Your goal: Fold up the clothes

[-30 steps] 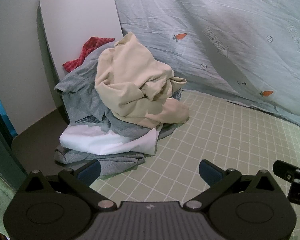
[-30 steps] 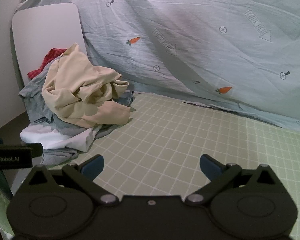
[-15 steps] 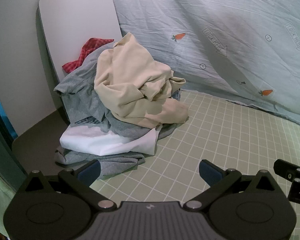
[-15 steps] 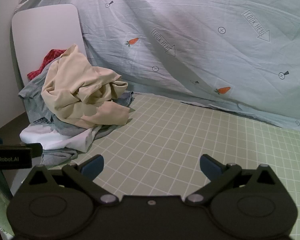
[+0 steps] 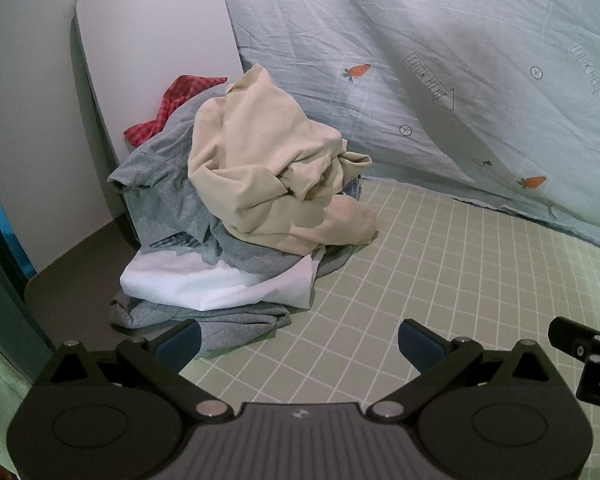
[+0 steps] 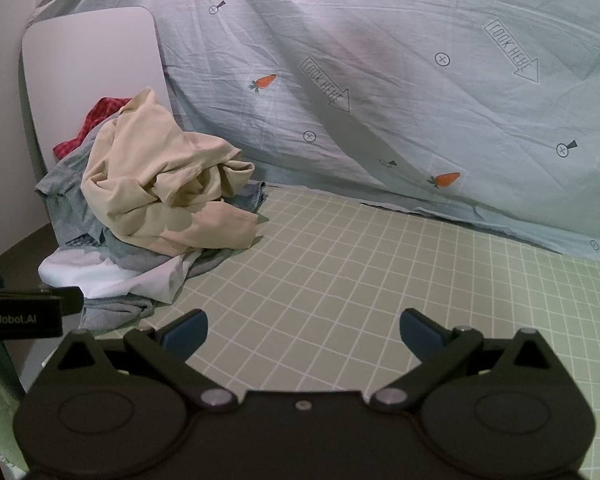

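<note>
Crumpled heap of clothes (image 5: 236, 220) sits at left edge of the pale green grid-lined mat (image 5: 440, 280), against a white rounded board (image 5: 152, 52). Top: cream cotton garment (image 5: 268, 176), bunched. Beneath: grey knit garment (image 5: 164, 196), white garment (image 5: 204, 284), red checked cloth (image 5: 172, 108) at the back. None lies flat or squared; no folded stack in view. Mat to the right of the heap bare, backed by a light blue carrot-print sheet (image 6: 380, 80).

Left gripper (image 5: 298, 340): jaws spread wide, holding nothing, low and near the heap's front edge. Right gripper (image 6: 302, 328): jaws also wide, empty, over bare mat.

Judgement: every garment seen remains to be folded.
</note>
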`<state>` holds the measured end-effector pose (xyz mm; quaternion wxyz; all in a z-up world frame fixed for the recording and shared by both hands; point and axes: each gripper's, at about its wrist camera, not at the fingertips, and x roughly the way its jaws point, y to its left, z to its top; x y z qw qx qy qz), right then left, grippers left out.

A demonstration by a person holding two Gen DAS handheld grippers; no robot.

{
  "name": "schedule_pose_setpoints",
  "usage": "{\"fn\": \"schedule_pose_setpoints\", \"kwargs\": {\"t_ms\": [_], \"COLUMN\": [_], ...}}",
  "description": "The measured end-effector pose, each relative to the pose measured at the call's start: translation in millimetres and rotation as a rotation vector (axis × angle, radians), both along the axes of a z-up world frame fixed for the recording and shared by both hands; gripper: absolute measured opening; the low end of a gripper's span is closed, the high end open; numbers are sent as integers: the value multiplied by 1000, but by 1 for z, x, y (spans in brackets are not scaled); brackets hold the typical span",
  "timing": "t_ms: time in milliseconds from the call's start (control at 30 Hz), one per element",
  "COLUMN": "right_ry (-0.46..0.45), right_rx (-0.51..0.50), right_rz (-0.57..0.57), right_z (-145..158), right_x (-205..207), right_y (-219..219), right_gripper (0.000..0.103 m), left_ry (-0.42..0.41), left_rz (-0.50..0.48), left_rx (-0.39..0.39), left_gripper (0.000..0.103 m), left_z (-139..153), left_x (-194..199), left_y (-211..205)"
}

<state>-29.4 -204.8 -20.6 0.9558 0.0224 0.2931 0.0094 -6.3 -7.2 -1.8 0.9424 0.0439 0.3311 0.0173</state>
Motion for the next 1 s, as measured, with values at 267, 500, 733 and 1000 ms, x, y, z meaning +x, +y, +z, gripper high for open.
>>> {"fn": "schedule_pose_setpoints", "kwargs": {"t_ms": [267,500,733,1000], "right_ry": [4,7,11,5], "right_rx": [2,1,0,8], "right_rz": [1,0,-13,-51], "right_z": [-1,-2,-5,-11], "right_x": [1,2,8,26], "right_y": [-1,-1,-2,-9], "right_gripper": [103,103,103,103], "left_ry": [6,15,44,70], "left_rz": [0,0,-4,1], "left_rx": [1,4,-6,-20], "left_gripper": [103,103,103,103], "left_z": [-1,-3,-8,-16], "left_x": [1,5,13,47], "left_y": [1,1,1,6]}}
